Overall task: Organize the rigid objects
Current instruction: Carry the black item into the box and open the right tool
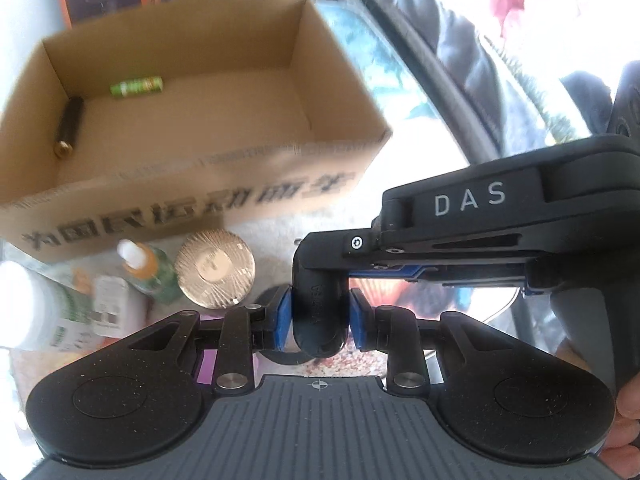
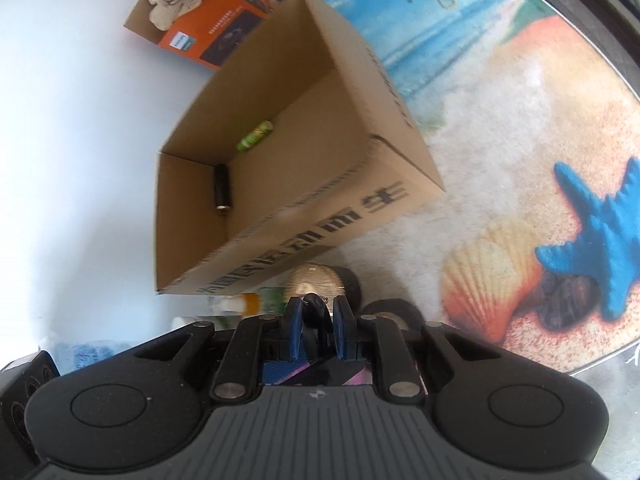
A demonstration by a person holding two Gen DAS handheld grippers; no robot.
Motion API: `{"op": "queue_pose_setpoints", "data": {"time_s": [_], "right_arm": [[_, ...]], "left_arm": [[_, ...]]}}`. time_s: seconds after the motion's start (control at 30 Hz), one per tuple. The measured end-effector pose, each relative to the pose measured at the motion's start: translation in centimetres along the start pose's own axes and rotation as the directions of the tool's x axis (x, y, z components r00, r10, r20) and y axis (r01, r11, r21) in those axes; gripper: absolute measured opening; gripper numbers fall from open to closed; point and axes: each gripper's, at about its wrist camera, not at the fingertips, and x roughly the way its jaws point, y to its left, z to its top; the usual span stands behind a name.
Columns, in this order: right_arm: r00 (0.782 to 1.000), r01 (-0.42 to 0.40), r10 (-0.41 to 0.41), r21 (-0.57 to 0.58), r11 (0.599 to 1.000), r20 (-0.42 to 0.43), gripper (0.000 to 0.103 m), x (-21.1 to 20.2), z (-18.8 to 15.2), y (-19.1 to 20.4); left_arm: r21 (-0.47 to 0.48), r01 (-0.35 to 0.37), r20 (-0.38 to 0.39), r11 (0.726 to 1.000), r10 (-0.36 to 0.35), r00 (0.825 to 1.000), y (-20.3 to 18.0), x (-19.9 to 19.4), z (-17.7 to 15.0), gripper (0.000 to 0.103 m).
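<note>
Both grippers hold one black rounded object (image 1: 320, 332) lifted above the mat, just in front of the cardboard box (image 1: 200, 184). My left gripper (image 1: 318, 306) is shut on its lower part, blue pads pressed to both sides. From the right, the right gripper's fingers (image 1: 320, 256) reach its top. In the right wrist view, my right gripper (image 2: 316, 320) is shut on a thin black part of that object (image 2: 316, 308). The open box (image 2: 320, 216) holds a green tube (image 1: 137, 86) and a black cylinder with a brass tip (image 1: 69, 128).
Before the box stand a gold-lidded round jar (image 1: 216, 274), a spray bottle with an orange collar (image 1: 146, 268), a small white box (image 1: 112, 304) and a white bottle (image 1: 28, 308). An orange carton (image 2: 188, 32) lies behind. A beach-print mat (image 2: 520, 160) spreads to the right.
</note>
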Motion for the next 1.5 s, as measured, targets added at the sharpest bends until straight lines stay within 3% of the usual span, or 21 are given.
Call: {"op": "queue_pose_setpoints", "data": {"time_s": [0.3,0.47,0.6,0.97,1.13,1.3,1.5], "right_arm": [[0.993,-0.107,0.112,-0.101,0.989,0.044,0.018,-1.8,1.5,8.6],[0.982,-0.183,0.187,-0.154,0.971,0.007,0.018,1.4,4.3,12.8],[0.975,-0.22,0.212,-0.153,0.964,-0.066,0.018,5.9,7.1,14.5],[0.932,-0.187,0.192,0.047,0.981,-0.308,0.018,18.8,13.0,12.8],[0.91,-0.161,0.189,0.107,0.981,-0.369,0.018,21.9,13.2,11.5],[0.903,-0.124,0.17,0.14,0.982,-0.395,0.02,24.2,13.7,10.8],[0.891,-0.107,0.18,0.193,0.975,-0.417,0.02,25.7,13.4,9.8]], "left_arm": [[-0.043,-0.067,0.135,0.997,0.073,0.988,2.7,-6.5,3.3,0.026],[-0.104,-0.152,0.167,0.983,0.168,0.972,6.2,-7.7,5.8,0.026],[-0.161,-0.215,0.144,0.963,0.238,0.961,9.1,-6.4,7.4,0.026],[-0.25,-0.316,-0.039,0.915,0.317,0.948,14.9,0.4,10.0,0.026],[-0.244,-0.366,-0.092,0.898,0.354,0.931,15.7,2.2,10.2,0.026],[-0.164,-0.429,-0.096,0.888,0.418,0.903,14.6,3.2,10.4,0.028],[-0.208,-0.4,-0.097,0.893,0.388,0.917,15.4,2.8,10.3,0.029]]}}
